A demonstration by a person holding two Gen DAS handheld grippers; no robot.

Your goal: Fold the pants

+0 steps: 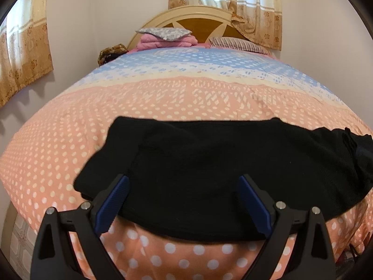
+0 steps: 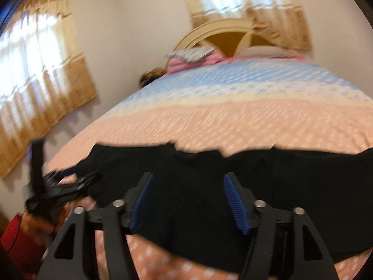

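Pants (image 1: 209,168), black and bunched into a wide flat heap, lie across the near end of the bed (image 1: 58,144), on a bedspread of peach with white dots that turns to cream and blue bands farther up; from the left wrist view the left claw (image 1: 184,200) stands over the near edge of the cloth with its blue-padded fingers (image 1: 113,207) spread wide, nothing gripped between them; the right wrist view is smeared, yet the right claw (image 2: 187,200) shows its own blue pads (image 2: 234,201) held well apart above the dark fabric, holding nothing that I can make out; at the left edge of that same view the other tool appears low beside the bed, near the pants' left end; up by the arched wooden headboard (image 1: 198,23) sit a pink folded pile (image 1: 167,40) with a grey patterned pillow (image 1: 163,32) on top and a striped pillow (image 1: 237,43) just beside it; tan curtains (image 1: 233,2) hang behind the headboard and on the left wall
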